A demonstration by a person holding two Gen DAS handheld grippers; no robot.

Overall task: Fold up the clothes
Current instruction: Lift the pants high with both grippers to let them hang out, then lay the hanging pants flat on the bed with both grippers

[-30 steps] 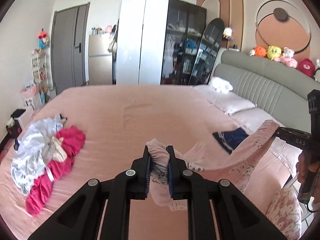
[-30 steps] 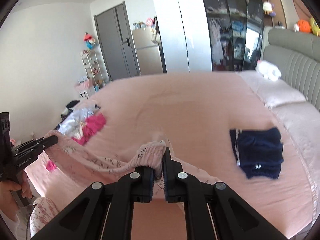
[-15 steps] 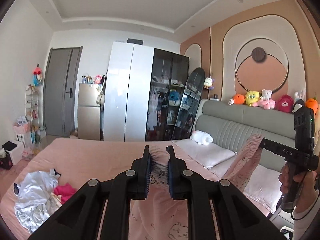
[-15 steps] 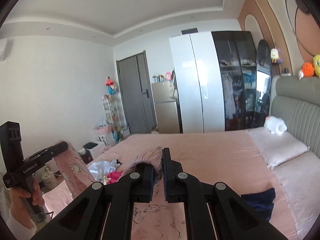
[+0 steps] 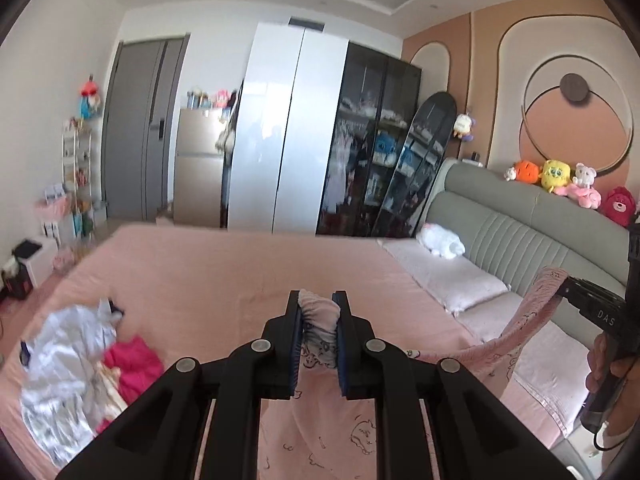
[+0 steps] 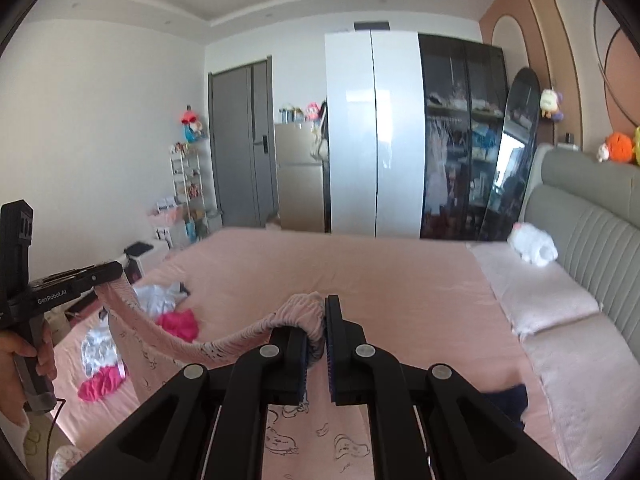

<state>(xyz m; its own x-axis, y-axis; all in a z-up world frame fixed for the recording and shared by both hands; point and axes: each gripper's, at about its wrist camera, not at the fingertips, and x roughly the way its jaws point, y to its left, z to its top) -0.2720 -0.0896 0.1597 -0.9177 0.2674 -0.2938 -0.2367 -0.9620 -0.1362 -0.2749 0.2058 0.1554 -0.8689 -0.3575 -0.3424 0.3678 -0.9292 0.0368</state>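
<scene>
Pink pants (image 5: 320, 432) with little cartoon drawings hang in the air above the pink bed (image 5: 248, 280), held up by the stretchy waistband. We pinch one side of the waistband in our left gripper (image 5: 319, 314), jaws shut tight on the bunched cloth. Our right gripper (image 6: 316, 326) pinches the other side, jaws closed on it too. The cloth looks soft, thin and light, so it sags between our grippers and would flop if we let go. The gathered band is a thick, good spot to hold. On the bed, a messy pile of white and red clothes (image 5: 80, 364) lies to the left of the pants.
</scene>
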